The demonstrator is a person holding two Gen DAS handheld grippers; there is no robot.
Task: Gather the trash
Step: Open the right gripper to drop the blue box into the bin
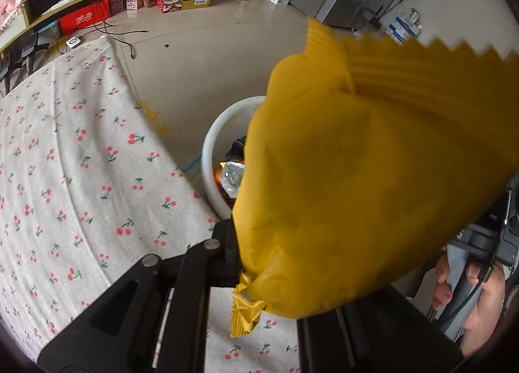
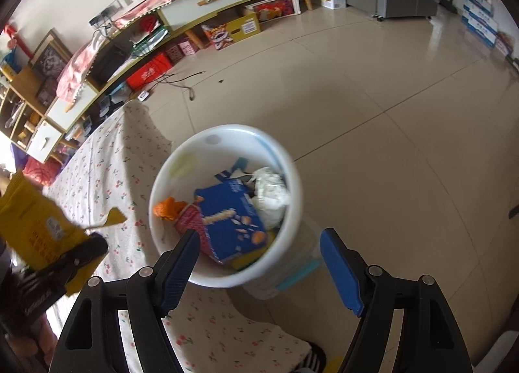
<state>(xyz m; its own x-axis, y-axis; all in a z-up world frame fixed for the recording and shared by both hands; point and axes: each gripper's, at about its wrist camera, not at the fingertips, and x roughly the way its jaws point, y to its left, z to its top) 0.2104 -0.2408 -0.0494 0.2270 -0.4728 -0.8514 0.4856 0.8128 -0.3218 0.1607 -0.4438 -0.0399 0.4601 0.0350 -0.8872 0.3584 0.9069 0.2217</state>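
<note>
Above the white bin [image 2: 227, 207], your right gripper [image 2: 259, 243] points steeply down, spread and empty; beside it, your left gripper [image 1: 256, 275] pinches a yellow wrapper [image 1: 373, 178] over the worktop [image 1: 81, 162].

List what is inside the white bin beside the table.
In the white bin: a blue snack box, crumpled white paper, an orange scrap and a pink wrapper. The box hides whatever lies beneath it.
</note>
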